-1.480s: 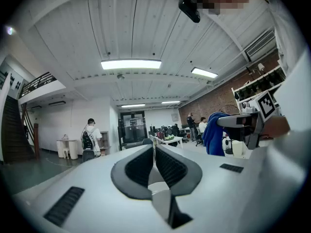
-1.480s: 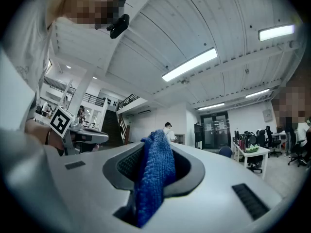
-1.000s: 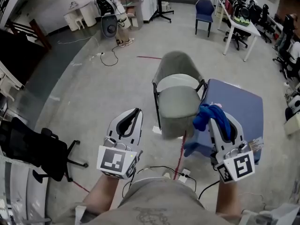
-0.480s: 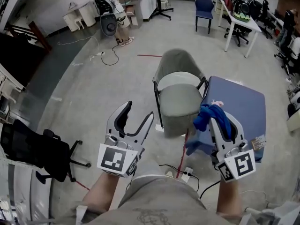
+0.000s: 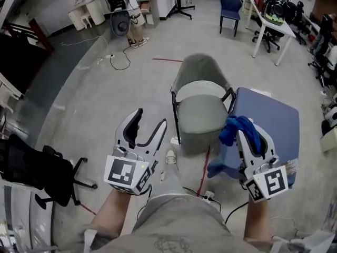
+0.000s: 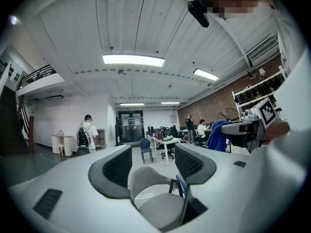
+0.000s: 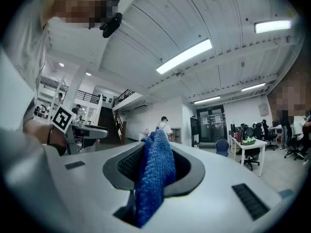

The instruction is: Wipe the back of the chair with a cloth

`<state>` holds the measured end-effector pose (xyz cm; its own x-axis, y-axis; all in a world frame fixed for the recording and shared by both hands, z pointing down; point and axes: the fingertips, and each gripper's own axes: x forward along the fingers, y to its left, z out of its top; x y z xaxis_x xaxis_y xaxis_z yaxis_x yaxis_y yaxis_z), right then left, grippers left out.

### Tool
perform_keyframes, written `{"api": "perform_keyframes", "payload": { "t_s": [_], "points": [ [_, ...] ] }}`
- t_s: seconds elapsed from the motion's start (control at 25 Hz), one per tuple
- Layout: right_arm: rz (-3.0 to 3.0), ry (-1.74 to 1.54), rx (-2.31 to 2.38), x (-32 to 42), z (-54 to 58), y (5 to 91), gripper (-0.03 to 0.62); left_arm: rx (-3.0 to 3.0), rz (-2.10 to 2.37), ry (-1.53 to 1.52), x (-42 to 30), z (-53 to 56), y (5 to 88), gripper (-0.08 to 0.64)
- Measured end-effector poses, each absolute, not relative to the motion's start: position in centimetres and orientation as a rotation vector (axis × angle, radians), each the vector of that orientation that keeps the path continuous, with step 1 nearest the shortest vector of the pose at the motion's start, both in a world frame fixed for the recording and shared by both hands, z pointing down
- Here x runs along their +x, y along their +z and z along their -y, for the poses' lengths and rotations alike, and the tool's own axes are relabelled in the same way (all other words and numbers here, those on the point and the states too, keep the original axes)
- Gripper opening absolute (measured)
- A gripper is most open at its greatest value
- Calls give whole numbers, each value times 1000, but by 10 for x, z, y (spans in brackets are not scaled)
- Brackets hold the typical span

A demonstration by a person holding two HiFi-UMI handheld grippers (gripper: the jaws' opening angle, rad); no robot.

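Ahead of the person in the head view, the grey chair [image 5: 201, 109] stands on the floor with its seat toward them and its curved backrest [image 5: 197, 70] on the far side. A blue-topped bench [image 5: 271, 125] is just beside the chair on its right. The left gripper [image 5: 151, 119] hovers short of the chair's left side, and the right gripper [image 5: 250, 140] is near its right front corner with the blue cloth [image 5: 236, 129] bunched at the tip. From the left gripper view, the jaws stand wide and released with nothing in them, and the chair is framed in the gap, well apart from the pads. From the right gripper view, the jaws are clenched on the knitted cloth, which fills the gap and pokes out past the tips. The step in hand looks like the approach. It would go best with the cloth carried over the seat to the backrest, so that the protruding fold rather than the hard jaws meets the fabric. The free left gripper could steady the chair's frame, so that the light chair does not slide away under the strokes.
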<state>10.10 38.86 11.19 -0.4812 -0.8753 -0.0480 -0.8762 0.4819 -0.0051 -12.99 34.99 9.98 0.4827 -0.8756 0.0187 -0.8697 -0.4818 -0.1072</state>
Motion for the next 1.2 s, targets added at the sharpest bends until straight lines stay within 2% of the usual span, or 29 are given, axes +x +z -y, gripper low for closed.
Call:
{"api": "perform_keyframes", "payload": {
  "t_s": [1.2],
  "points": [
    [-2646,-150,-1870,64,-36,162,114,-2873,-1420,-333,-171,9,172,288]
  ]
}}
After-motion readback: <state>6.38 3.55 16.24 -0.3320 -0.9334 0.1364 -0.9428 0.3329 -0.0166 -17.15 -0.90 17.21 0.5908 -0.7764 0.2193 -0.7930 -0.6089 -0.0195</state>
